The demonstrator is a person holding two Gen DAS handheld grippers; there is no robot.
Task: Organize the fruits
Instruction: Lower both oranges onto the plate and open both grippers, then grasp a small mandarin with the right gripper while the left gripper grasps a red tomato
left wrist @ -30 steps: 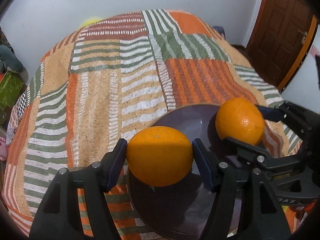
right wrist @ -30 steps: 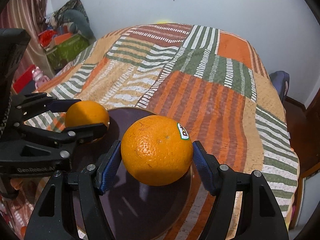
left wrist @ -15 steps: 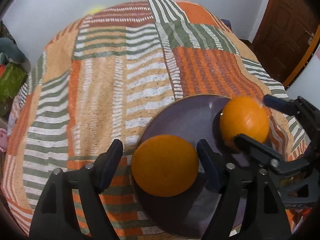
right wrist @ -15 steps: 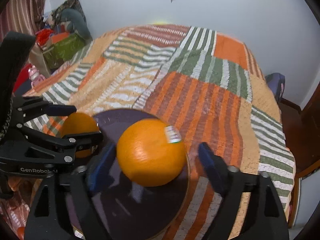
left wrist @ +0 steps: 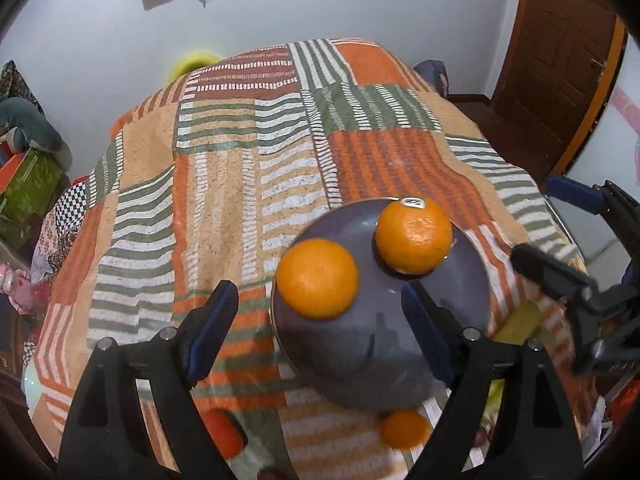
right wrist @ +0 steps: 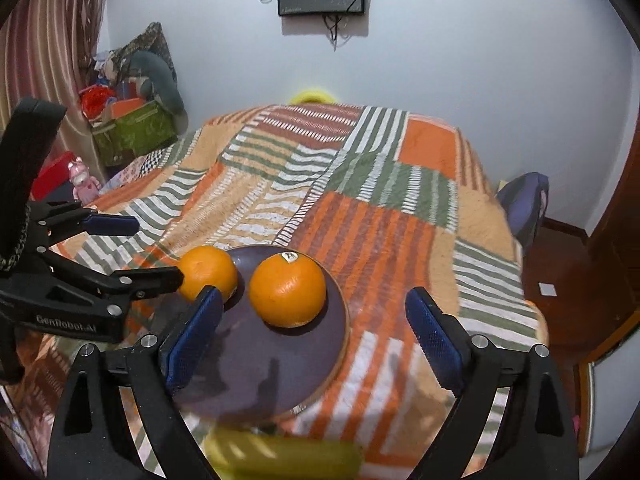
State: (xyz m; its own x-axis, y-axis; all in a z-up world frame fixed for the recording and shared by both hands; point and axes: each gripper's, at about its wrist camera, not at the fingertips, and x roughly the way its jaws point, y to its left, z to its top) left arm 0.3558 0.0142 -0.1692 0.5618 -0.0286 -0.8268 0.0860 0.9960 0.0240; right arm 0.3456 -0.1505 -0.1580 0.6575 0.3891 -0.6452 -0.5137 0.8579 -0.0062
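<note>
Two oranges rest on a dark purple plate on the striped bedspread. The plain orange sits at the plate's left rim. The stickered orange lies further back and to the right. My left gripper hovers above and behind the plain orange, its jaws opening and touching nothing. My right gripper stands open behind the stickered orange, well apart from it. In the right wrist view the plain orange sits beside the left gripper. The right gripper shows at the left wrist view's right edge.
A small orange fruit and a red thing lie on the bedspread in front of the plate. A blurred yellow-green fruit lies near the plate's front edge. Boxes stand left of the bed, a door to the right.
Both grippers opened and let go of their oranges, which now rest on the plate. Both grippers then drew back and up, away from the fruit.
</note>
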